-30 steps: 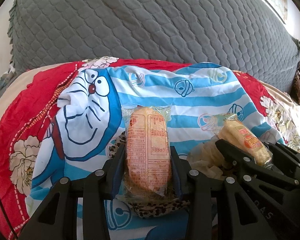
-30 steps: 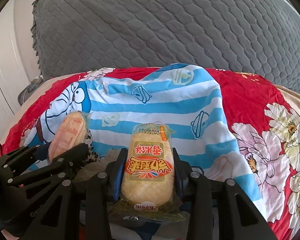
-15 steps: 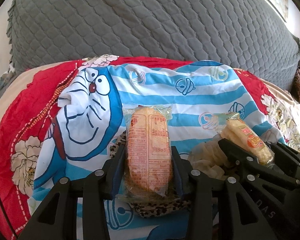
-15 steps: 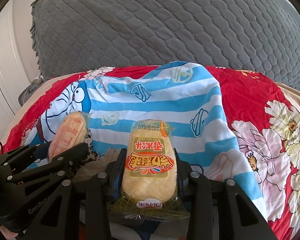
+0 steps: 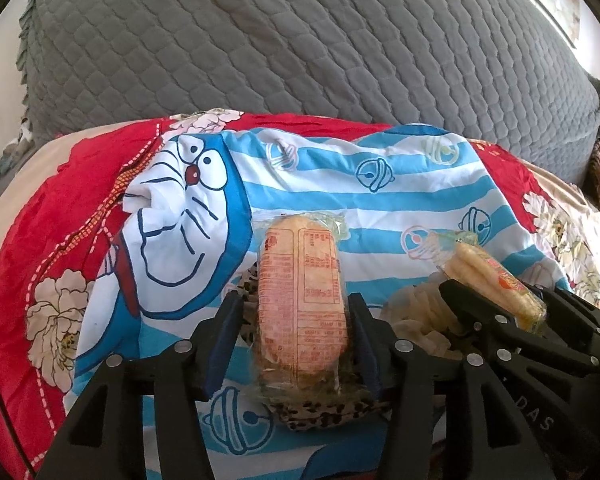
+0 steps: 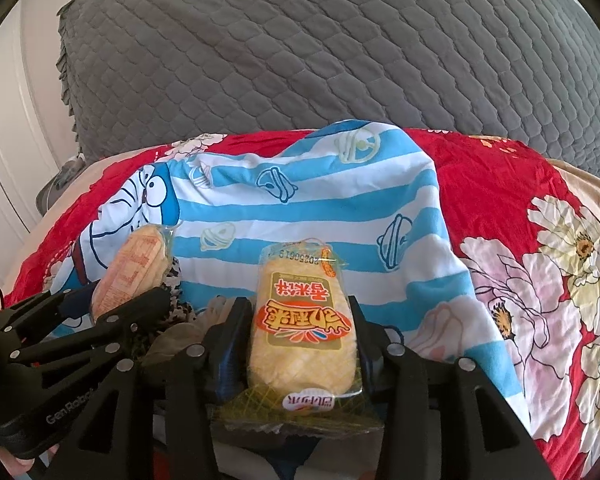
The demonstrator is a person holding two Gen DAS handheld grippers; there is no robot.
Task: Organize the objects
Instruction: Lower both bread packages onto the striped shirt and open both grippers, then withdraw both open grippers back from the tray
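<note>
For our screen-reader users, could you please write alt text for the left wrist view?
A wrapped rice cracker stands between the left tool's just-opening jaws, over a blue-striped cartoon cloth on a red floral sheet.

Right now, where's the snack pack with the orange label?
Right wrist view, centre bottom: the orange-label snack pack sits between the right gripper fingers, over the blue striped cloth.
</note>
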